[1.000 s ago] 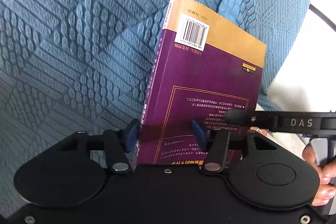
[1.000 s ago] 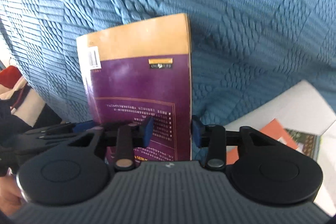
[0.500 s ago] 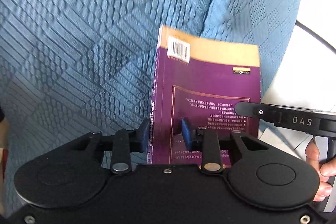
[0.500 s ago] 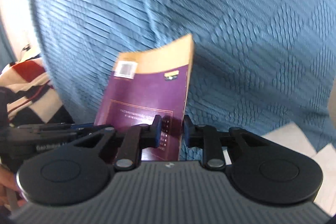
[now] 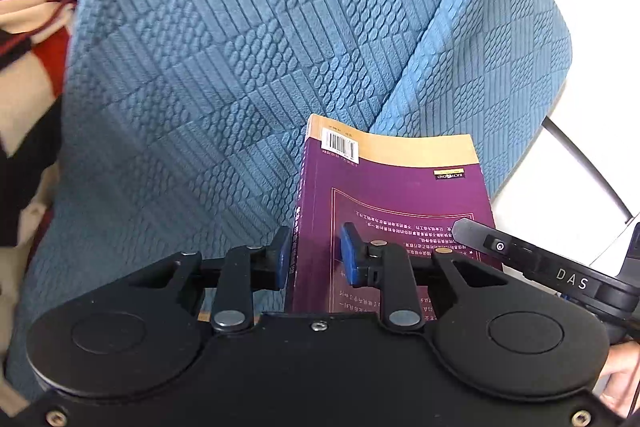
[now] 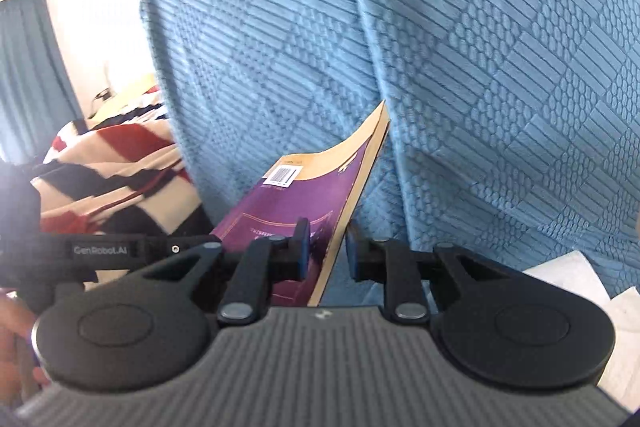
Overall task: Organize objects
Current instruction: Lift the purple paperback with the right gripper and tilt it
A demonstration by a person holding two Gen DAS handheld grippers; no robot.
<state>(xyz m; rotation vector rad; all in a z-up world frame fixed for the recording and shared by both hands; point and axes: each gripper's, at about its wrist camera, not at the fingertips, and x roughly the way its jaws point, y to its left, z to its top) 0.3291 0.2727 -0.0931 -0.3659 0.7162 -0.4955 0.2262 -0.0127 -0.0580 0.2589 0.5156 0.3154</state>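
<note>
Against the blue cushion [image 5: 248,67] at 12 o'clock, both claws have just been closing and now clench the book [image 5: 400,195]: left claw [image 5: 314,257] on its spine, right claw [image 6: 326,249] on its page edge. Compared with a second ago the book hangs higher, so it seems ready to carry off.

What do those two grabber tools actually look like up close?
The left gripper is matte black, with round side discs, silver rivets and blue fingers. The right gripper matches it, but its body is ribbed grey. Seen from the side, one carries "DAS" in white, the other "GenRobot.AI".

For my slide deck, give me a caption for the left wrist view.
Left gripper and right gripper shut on a purple book before a blue quilted cover.
</note>
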